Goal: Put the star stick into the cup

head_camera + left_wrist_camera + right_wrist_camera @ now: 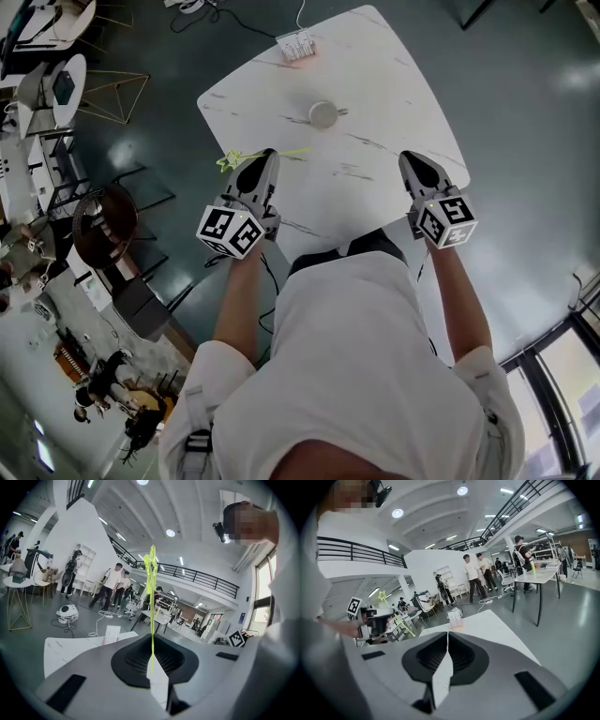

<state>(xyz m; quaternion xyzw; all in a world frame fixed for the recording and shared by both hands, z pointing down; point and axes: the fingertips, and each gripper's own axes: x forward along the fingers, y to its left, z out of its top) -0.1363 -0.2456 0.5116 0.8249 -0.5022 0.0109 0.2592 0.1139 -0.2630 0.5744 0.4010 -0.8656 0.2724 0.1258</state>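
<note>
White marble table on glossy dark floor — bright hall.

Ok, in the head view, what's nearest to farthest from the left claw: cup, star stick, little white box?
1. The star stick, pinched in the left claw.
2. The cup, at the table's middle.
3. The little white box, its far edge.

- star stick – thin and yellow-green, with a small star at one end. it lay roughly level above the white table, clamped crosswise between the closed jaws of the left gripper, its star end out by the table's left edge.
- cup – small, pale and round. it stood upright on the table, mouth up, apart from the stick and farther from the person.
</note>
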